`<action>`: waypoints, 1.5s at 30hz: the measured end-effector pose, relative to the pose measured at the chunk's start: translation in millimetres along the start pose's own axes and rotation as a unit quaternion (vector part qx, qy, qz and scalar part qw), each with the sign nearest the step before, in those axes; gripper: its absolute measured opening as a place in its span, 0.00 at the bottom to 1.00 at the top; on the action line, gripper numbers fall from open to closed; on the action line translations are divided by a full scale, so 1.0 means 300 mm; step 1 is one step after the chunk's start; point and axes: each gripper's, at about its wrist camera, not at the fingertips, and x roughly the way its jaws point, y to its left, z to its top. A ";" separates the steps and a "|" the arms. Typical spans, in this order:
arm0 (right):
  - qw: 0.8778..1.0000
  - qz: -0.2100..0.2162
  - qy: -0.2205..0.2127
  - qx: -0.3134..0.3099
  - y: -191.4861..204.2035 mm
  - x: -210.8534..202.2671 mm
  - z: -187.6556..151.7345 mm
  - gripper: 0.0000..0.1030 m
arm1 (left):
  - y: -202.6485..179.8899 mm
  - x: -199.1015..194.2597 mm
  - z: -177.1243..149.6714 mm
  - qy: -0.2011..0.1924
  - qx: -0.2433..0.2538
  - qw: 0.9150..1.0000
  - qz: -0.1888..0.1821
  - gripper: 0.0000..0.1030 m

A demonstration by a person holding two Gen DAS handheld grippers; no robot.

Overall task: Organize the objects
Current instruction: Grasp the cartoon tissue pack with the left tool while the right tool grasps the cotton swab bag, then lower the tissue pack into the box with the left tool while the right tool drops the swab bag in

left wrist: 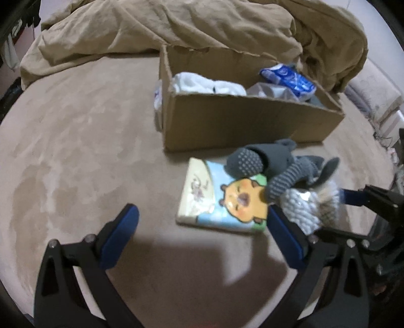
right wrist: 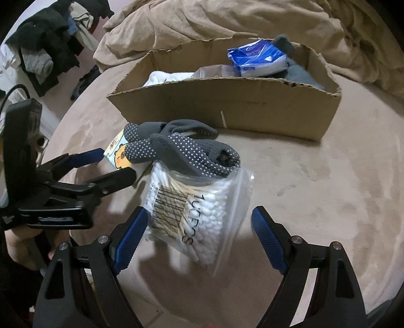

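I am holding my left gripper [left wrist: 202, 224] low over the tan bed surface [left wrist: 75, 151], its blue-padded fingers spread wide with nothing between them; its right finger [left wrist: 285, 234] is sitting just beside the near corner of the cartoon-bear tissue pack [left wrist: 222, 199], which is lying flat on the bed. My right gripper [right wrist: 199, 227] is also standing open, its jaws spread to either side of the clear zip bag of cotton swabs [right wrist: 197, 207]; the left pad [right wrist: 131, 234] is looking close to the bag's side, but the picture is blurred there and I cannot tell whether it is actually touching. A grey dotted glove [right wrist: 181, 148] is lying draped over the top of that bag and partly over the tissue pack. Just behind this little pile, the open cardboard box [right wrist: 227, 106] is sitting on the bed, and inside it I am seeing a blue-and-white packet [right wrist: 255, 60] toward the right end, something white and soft [right wrist: 164, 75] toward the left end, and a dark grey cloth [right wrist: 300, 73] in the right corner. A rumpled tan duvet [right wrist: 227, 20] is bunching up behind the box, and dark clothes [right wrist: 48, 43] are piling off the bed at the far left.
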 end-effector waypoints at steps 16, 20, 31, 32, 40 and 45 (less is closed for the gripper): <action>1.000 0.018 -0.005 0.010 0.013 -0.025 -0.015 0.55 | 0.012 -0.081 -0.009 -0.014 -0.041 0.999 0.012 0.64; 1.000 0.010 -0.018 0.007 0.012 -0.082 -0.026 0.55 | -0.016 -0.137 -0.035 -0.018 -0.041 0.999 0.010 0.64; 0.999 -0.014 -0.038 0.012 0.006 -0.207 -0.068 0.56 | -0.082 -0.324 -0.084 -0.035 -0.060 0.998 0.000 0.64; 0.999 -0.015 -0.039 0.013 0.003 -0.222 -0.069 0.56 | -0.093 -0.353 -0.080 -0.042 -0.058 0.997 -0.001 0.64; 0.996 -0.028 -0.083 0.012 -0.012 -0.376 -0.031 0.56 | -0.158 -0.505 -0.027 -0.089 -0.062 0.994 0.000 0.64; 0.994 -0.028 -0.103 0.010 -0.007 -0.438 0.003 0.56 | -0.172 -0.555 0.028 -0.109 -0.063 0.992 -0.005 0.65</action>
